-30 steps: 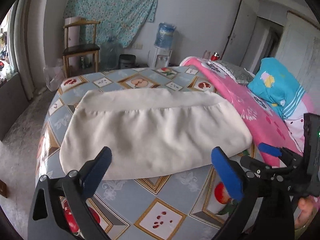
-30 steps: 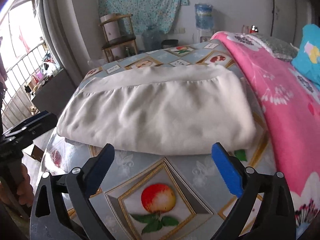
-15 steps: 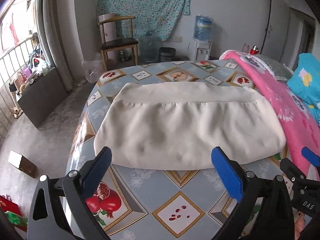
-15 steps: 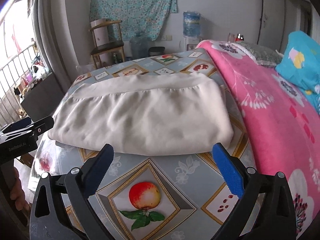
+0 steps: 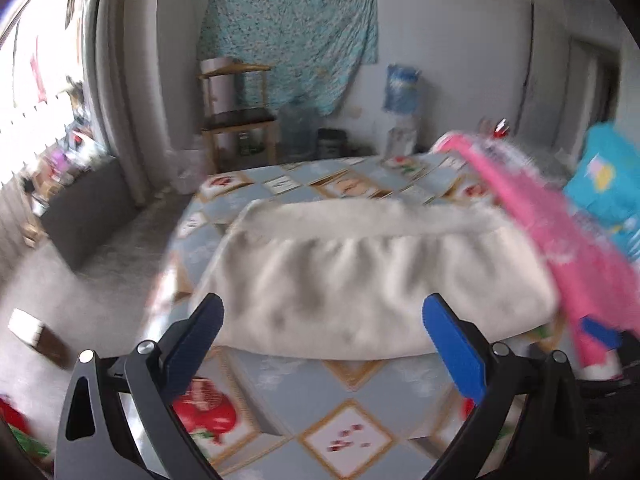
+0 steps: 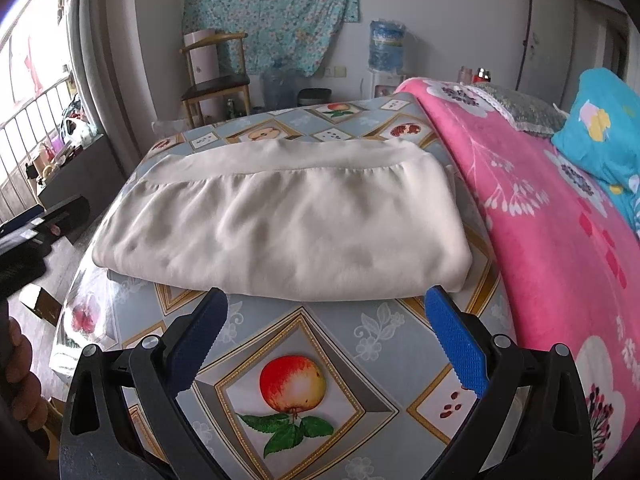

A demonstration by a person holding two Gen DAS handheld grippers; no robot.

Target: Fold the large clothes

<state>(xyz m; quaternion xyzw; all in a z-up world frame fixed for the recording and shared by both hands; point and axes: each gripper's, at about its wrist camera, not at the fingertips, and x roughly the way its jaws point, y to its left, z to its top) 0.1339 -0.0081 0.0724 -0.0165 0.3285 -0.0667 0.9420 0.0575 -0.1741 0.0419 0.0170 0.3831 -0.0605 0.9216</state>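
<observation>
A cream garment (image 6: 280, 224) lies folded in a wide flat bundle on the fruit-patterned bed cover (image 6: 296, 376), its waistband along the far edge. It also shows, blurred, in the left wrist view (image 5: 376, 280). My left gripper (image 5: 320, 320) is open and empty, just short of the garment's near edge. My right gripper (image 6: 324, 312) is open and empty, its fingertips level with the near fold, apart from the cloth. The left gripper's body (image 6: 36, 224) shows at the left edge of the right wrist view.
A pink flowered blanket (image 6: 560, 240) lies along the garment's right side, with a blue pillow (image 6: 604, 128) beyond. A wooden chair (image 6: 216, 80), water bottles and a dispenser (image 6: 386, 52) stand by the far wall. The bed's left edge drops to the floor, where a small box (image 5: 34, 336) lies.
The left gripper has kept swinging its view to the left, now blurred with motion, and sits closer to the garment. The right gripper has moved in a little. The garment has not moved.
</observation>
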